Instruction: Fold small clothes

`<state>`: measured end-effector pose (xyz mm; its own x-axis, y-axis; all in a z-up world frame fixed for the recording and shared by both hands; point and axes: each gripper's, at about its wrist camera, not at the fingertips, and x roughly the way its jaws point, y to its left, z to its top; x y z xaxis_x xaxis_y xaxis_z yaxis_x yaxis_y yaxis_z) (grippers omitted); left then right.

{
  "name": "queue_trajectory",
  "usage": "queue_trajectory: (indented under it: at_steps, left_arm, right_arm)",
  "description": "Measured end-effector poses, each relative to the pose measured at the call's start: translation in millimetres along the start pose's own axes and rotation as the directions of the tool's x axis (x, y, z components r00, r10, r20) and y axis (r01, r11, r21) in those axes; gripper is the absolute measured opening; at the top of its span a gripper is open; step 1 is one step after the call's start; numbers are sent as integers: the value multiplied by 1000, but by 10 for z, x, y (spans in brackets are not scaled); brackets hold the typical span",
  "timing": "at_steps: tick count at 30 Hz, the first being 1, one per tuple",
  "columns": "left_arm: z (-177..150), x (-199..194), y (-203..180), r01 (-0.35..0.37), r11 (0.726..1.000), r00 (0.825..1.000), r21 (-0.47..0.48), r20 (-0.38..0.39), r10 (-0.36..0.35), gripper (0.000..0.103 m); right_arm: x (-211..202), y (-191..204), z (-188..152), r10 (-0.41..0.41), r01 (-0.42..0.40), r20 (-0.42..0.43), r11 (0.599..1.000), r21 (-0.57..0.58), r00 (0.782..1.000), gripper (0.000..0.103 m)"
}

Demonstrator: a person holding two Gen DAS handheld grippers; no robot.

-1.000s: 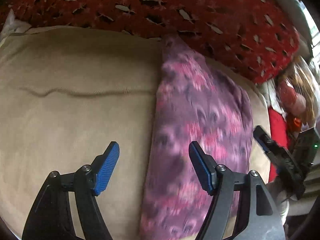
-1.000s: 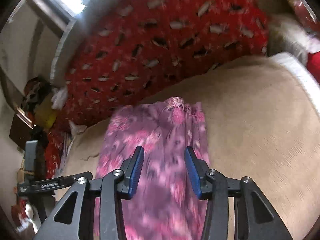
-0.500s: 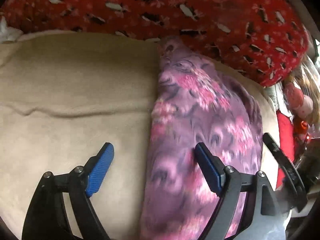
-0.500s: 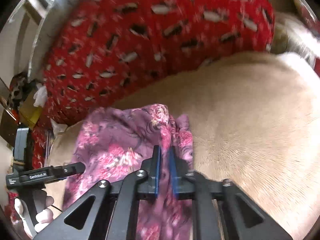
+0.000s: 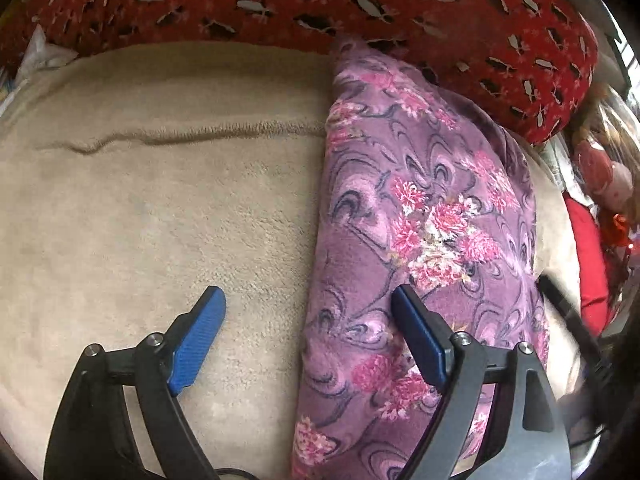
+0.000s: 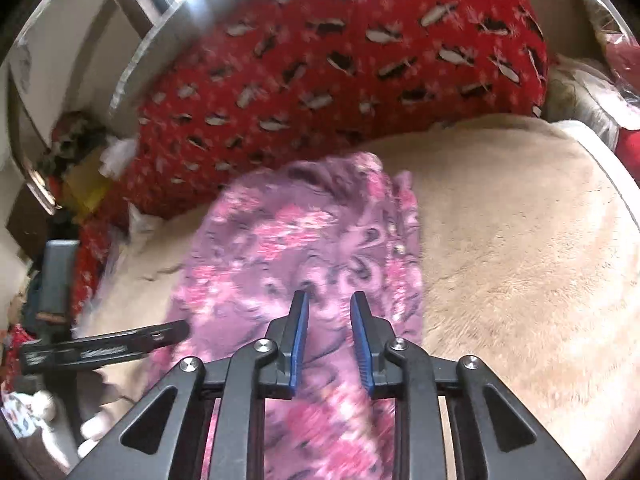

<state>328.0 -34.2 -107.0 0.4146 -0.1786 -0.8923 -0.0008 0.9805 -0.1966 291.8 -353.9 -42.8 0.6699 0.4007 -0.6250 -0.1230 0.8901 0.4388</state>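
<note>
Lying: purple floral garment (image 5: 424,240), long axis near-to-far, on beige blanket (image 5: 160,208).
Left gripper (image 5: 308,340): spread, straddling its left edge.
Right gripper (image 6: 328,340): narrowly parted, reopening, probably gripping nothing.

The purple floral garment (image 5: 432,216) is soft, matt fleece-like cloth with a short nap. Under it the beige blanket (image 5: 160,208) is plush, fuzzy and matt. The red patterned cushion (image 5: 460,20) looks like smoother woven cloth. The left gripper (image 5: 308,340) has matt black plastic arms, shiny metal screws and ribbed blue pads (image 5: 198,344).
</note>
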Motion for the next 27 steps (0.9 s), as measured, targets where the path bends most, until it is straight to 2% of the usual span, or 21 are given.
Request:
queue_trajectory:
  at_steps: [2,3,7,9,12,14,15,17,19,21,22,24,27]
  left_arm:
    - [-21,40,4,10,1000,1000,-7,0,-10,90]
    - [-19,41,12,8,1000,1000,3,6,-8,90]
    - [-17,50,13,14,1000,1000,11,8,-14,90]
    - [-15,57,14,16,1000,1000,10,6,-16,91]
    - [-15,54,10,14,1000,1000,12,6,-14,91]
    - [-15,55,3,12,1000,1000,10,4,-12,91]
    - [-13,57,1,13,1000,1000,11,0,-13,91]
    - [-2,39,21,27,1000,1000,11,-12,-27,91]
    - [45,-14,99,108,994,994,-6,-25,-108,90]
    - [142,-58,178,187,981,982,-42,-27,-189,90]
    - [204,-78,197,202,978,979,-54,-18,-203,90]
    - [376,-78,187,183,981,983,-61,0,-184,90]
    - [582,73,102,139,989,990,-46,-20,-140,90]
  right_arm:
    - [169,18,-138,-66,63,-58,996,-55,996,26]
    - [156,17,-188,-65,64,-12,996,-69,998,26]
    - [103,-31,-105,-55,55,-24,998,21,998,27]
    - [32,-1,-71,-50,50,-7,998,45,999,30]
    - [-52,85,-123,7,-8,17,999,49,1000,32]
    - [-33,144,-186,-2,2,1,1000,5,1000,34]
    - [47,201,-274,-31,28,-40,998,-54,999,34]
    - [80,278,-309,-57,52,-38,991,-125,998,34]
    - [55,297,-179,-53,47,-64,993,-105,997,34]
    - [-33,239,43,-20,20,-8,999,-48,1000,34]
    - [-55,206,136,-23,23,17,999,-31,1000,35]
    - [-13,143,376,-29,29,51,1000,7,998,38]
    - [279,79,661,-41,40,26,998,43,999,38]
